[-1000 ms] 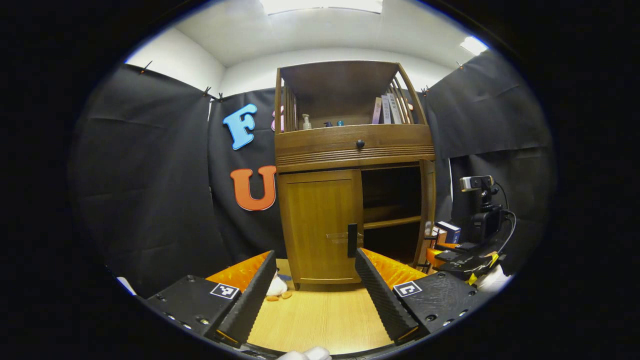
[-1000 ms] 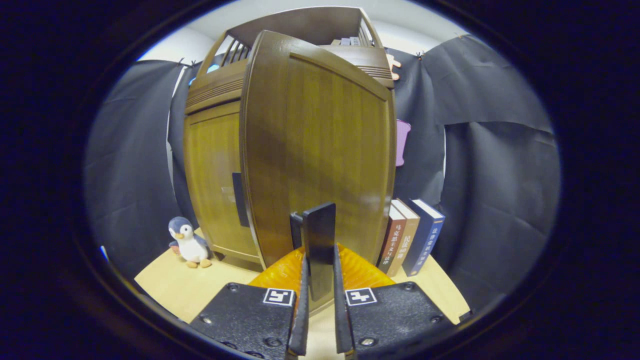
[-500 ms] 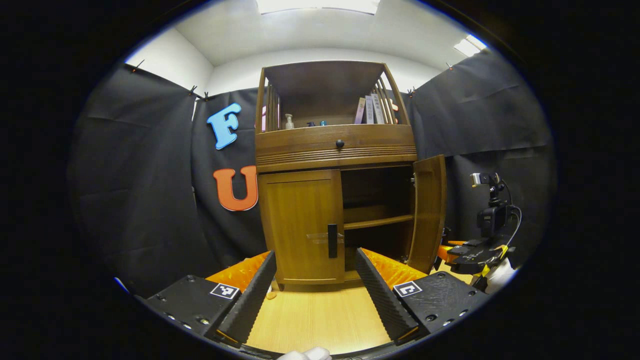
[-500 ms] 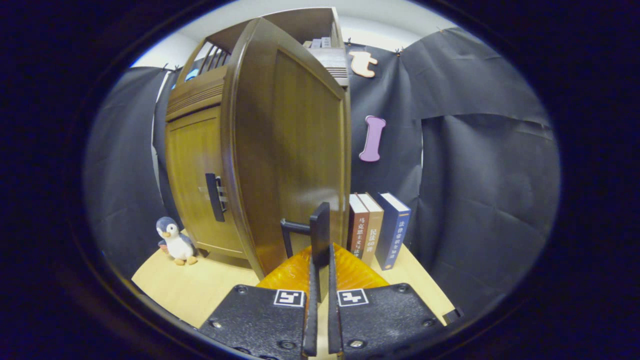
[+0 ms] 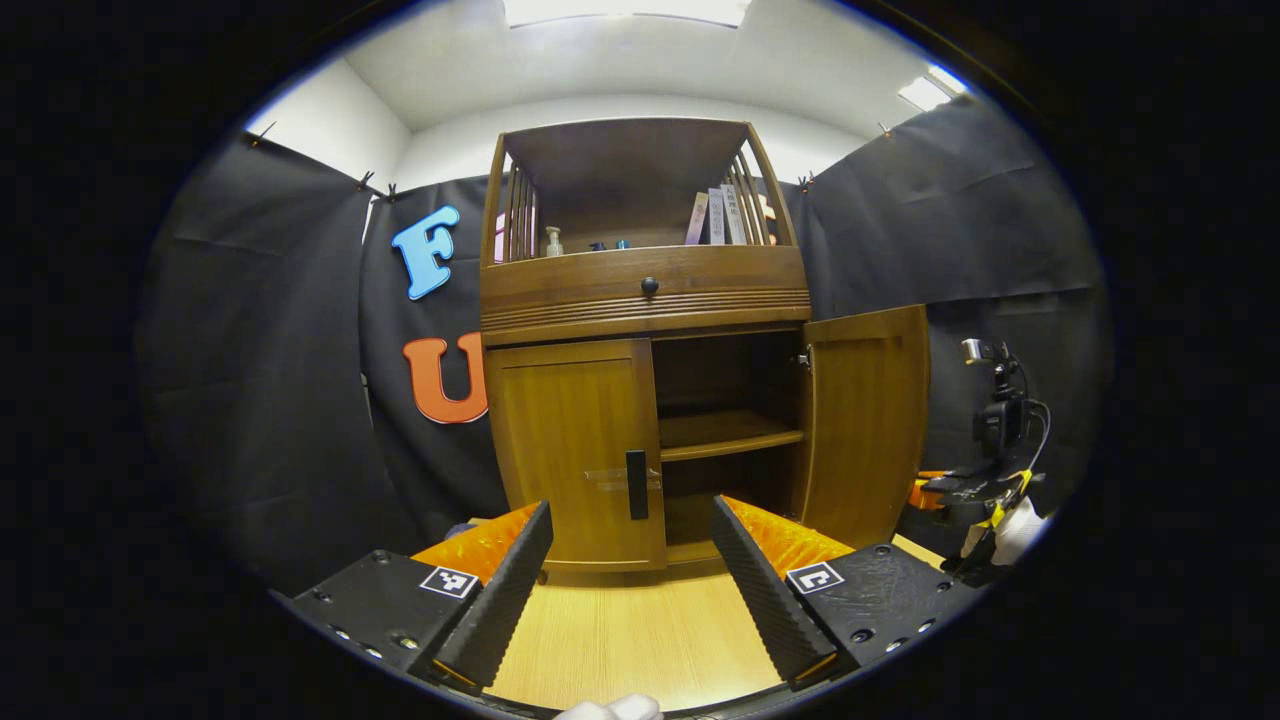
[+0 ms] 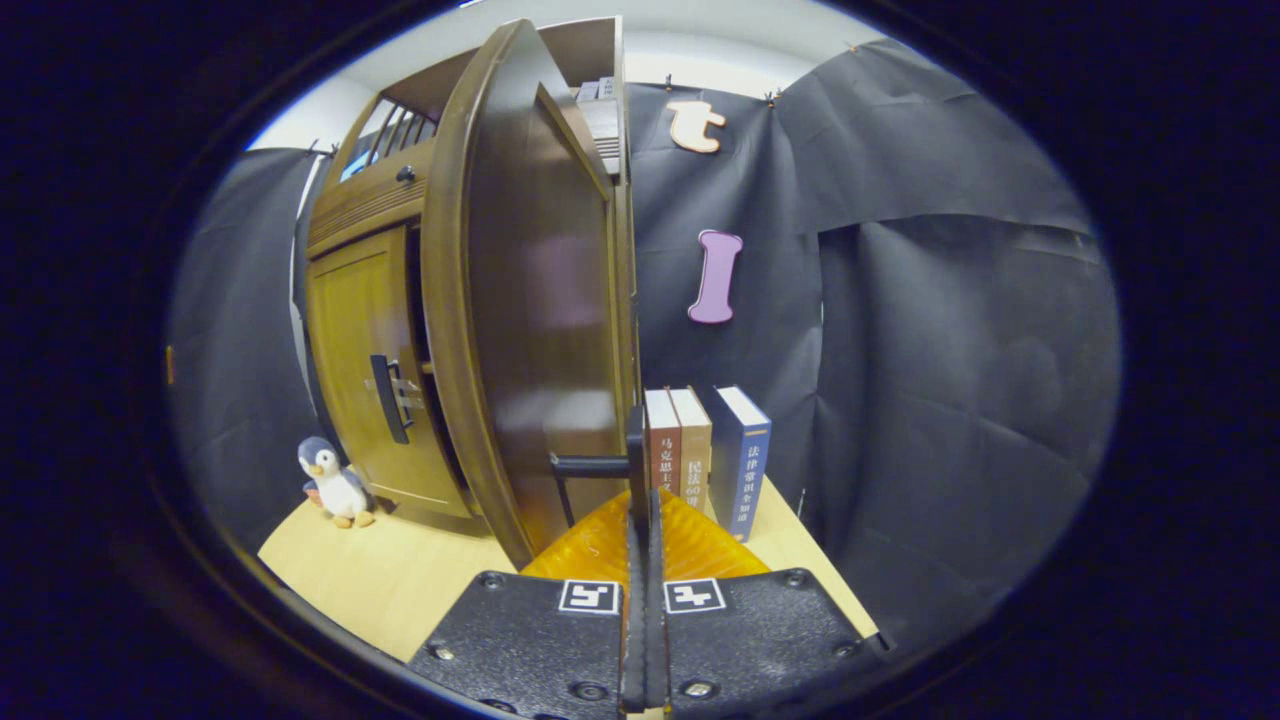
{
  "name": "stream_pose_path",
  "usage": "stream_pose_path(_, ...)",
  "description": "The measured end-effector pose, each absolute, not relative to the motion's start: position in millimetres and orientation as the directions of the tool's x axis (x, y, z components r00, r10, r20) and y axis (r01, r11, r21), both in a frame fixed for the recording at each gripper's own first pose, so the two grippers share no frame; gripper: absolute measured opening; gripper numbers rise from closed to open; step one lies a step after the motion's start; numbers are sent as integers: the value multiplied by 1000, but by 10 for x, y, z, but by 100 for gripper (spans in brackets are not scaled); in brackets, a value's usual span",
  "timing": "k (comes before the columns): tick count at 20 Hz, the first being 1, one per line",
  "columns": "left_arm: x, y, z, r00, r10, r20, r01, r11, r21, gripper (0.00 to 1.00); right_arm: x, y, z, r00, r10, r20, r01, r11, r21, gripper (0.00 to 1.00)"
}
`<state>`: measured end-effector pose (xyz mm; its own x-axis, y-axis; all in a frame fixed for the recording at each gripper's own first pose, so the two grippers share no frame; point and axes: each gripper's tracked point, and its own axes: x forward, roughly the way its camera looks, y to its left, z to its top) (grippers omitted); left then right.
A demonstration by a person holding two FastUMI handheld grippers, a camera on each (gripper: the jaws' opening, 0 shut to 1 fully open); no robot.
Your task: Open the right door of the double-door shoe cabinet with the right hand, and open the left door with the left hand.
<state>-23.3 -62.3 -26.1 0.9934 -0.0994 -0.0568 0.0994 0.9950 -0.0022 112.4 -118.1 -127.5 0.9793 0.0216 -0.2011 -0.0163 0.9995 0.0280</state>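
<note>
The right gripper (image 6: pixel 640 480) was clamped on the right door's handle (image 6: pixel 634 450), the right door (image 5: pixel 865 420) swung wide. The left gripper (image 5: pixel 630 540), fingers apart, faced the closed left door (image 5: pixel 575 445); a misaligned reach could miss its slim handle (image 5: pixel 636 484).

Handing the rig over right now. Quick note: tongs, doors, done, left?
Right tongs: shut on the right door's handle, holding the right door swung wide open.
Left tongs: open, holding nothing, aimed at the left door from a short way back.
Left door is closed; its handle sits at its inner edge, untouched.
Done: the right door of the shoe cabinet is open.
Left: release the right handle, bring the left tongs in, grip the left handle and pull that door open.
</note>
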Motion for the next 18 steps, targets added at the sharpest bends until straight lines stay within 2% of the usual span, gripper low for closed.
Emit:
stream_pose_path(5, -116, -719, -298, 996, -55, -69, 55, 998, 6, 96, 1143, -1363, -1254, 975, 86, -206, -84, 996, 17, 4)
stream_pose_path(6, -95, -742, -290, 997, -43, -70, 44, 999, 5, 100, 1146, -1403, -1250, 973, 98, -208, -96, 995, 18, 4)
stream_pose_path(9, -53, -808, -294, 997, -7, -75, 7, 1000, 4, 100, 1177, -1531, -1254, 967, 140, -213, -139, 990, 19, 4)
stream_pose_path(10, -42, -833, -290, 997, 10, -77, -10, 1000, 5, 96, 1190, -1555, -1246, 966, 150, -210, -149, 989, 22, 4)
stream_pose_path(18, -161, -1040, -185, 989, 127, -76, -127, 992, 5, 96, 1212, -1642, -1231, 947, 232, -222, -235, 972, 15, 4)
